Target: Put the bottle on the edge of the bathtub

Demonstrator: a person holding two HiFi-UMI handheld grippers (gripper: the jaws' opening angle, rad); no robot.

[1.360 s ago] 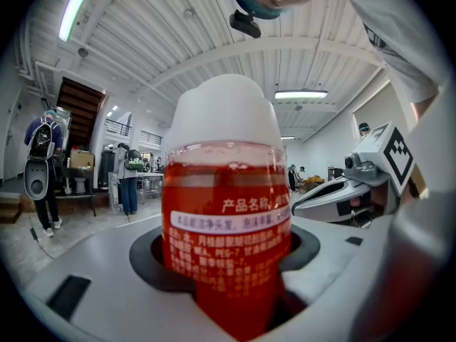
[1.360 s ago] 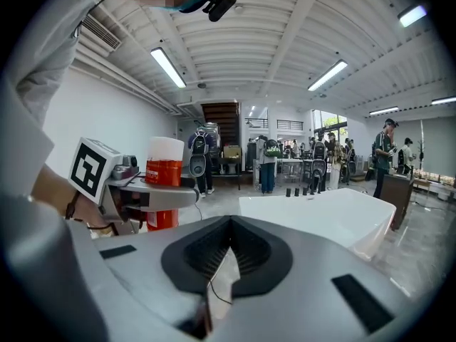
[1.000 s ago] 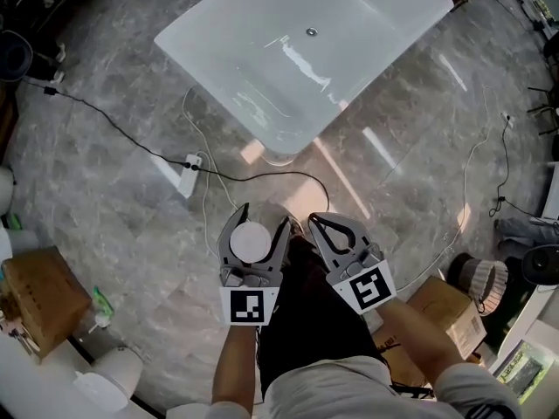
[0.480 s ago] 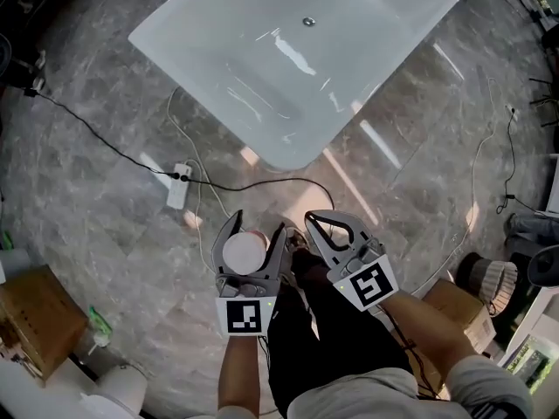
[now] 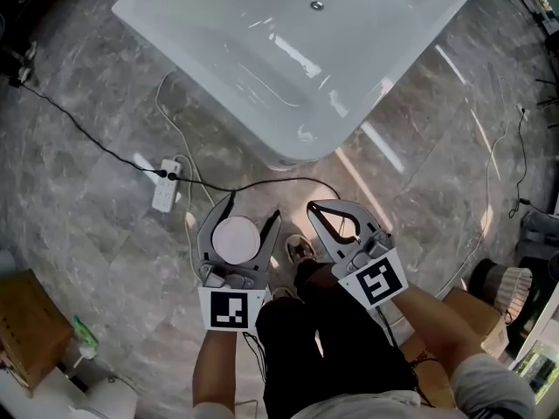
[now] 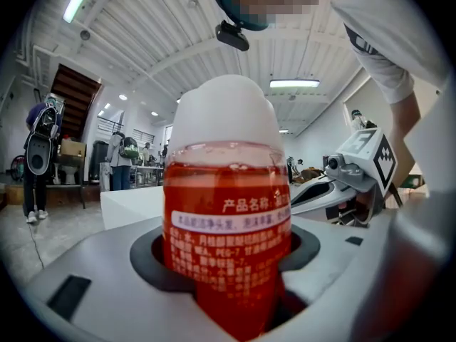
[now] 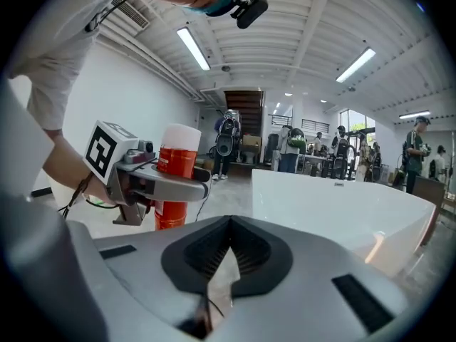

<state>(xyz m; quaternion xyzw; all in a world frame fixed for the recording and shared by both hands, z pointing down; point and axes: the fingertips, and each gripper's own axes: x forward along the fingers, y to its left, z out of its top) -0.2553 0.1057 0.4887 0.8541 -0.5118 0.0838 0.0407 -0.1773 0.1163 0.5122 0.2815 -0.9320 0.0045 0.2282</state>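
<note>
The left gripper (image 5: pixel 252 209) has its grey tongs pinching a red translucent plastic bottle (image 5: pixel 236 240) with a white rounded cap. The tongs are spread wide around the body and press on both of its sides. In the left gripper view the bottle (image 6: pixel 228 226) stands upright in the curved notch between the jaws, its white-print label facing the camera. It is held clear of the grey marble-tiled floor (image 5: pixel 87 216).

Just beside it, at 3 o'clock in the head view, the right gripper (image 5: pixel 313 208) has its tongs pressed together at the tips. Nothing is between them, and only floor shows through the cut-out in the right gripper view. That view also catches the bottle (image 7: pixel 174 184) at 10 o'clock, clamped in the left gripper (image 7: pixel 187 184).

The glossy white freestanding bathtub (image 5: pixel 288 151) lies at 12 o'clock from both grippers in the head view, well apart from them, with its rounded near end closest to the person. The bottle is nowhere on its rim. In the right gripper view the bathtub (image 7: pixel 335 205) fills the 3 o'clock side.

A white power strip (image 5: pixel 165 184) lies on the floor at 10 o'clock from the left gripper, with a black cable (image 5: pixel 87 133) running off toward 10 o'clock. A brown cardboard box (image 5: pixel 26 326) sits at 8 o'clock.
</note>
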